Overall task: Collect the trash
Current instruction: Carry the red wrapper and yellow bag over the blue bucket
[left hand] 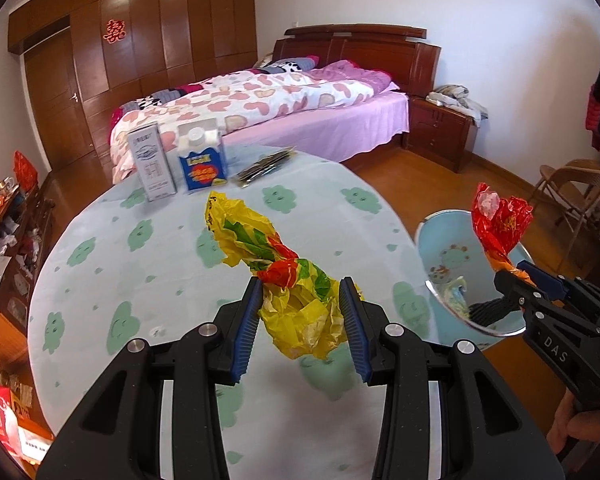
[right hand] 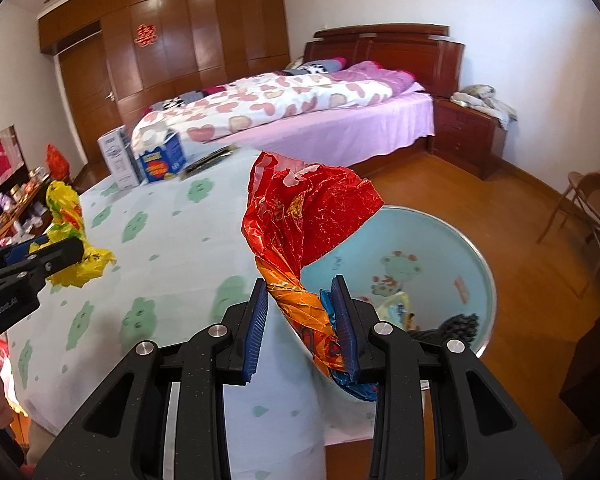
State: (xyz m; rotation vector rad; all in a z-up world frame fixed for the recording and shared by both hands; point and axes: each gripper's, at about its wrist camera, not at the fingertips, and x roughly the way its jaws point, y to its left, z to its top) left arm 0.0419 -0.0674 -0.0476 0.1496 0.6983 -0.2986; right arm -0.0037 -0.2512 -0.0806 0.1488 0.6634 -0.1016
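My left gripper (left hand: 300, 288) is shut on a crumpled yellow wrapper (left hand: 296, 304) with green and red print, held up over the round table (left hand: 140, 272). In the right wrist view that wrapper (right hand: 66, 216) hangs at the far left. My right gripper (right hand: 302, 284) is shut on a crumpled red and orange wrapper (right hand: 308, 216), lifted just left of the light blue bin (right hand: 440, 240). The left wrist view shows the red wrapper (left hand: 500, 220) above the bin (left hand: 448, 252). Crumpled trash and something dark lie in the bin's bottom.
At the table's far edge stand a grey box (left hand: 152, 168) and a blue carton (left hand: 202, 156), with dark flat packets (left hand: 264, 168) beside them. A bed (left hand: 260, 104), a nightstand (left hand: 440, 132), a folding chair (left hand: 576, 188) and cluttered shelves (left hand: 8, 232) surround the table.
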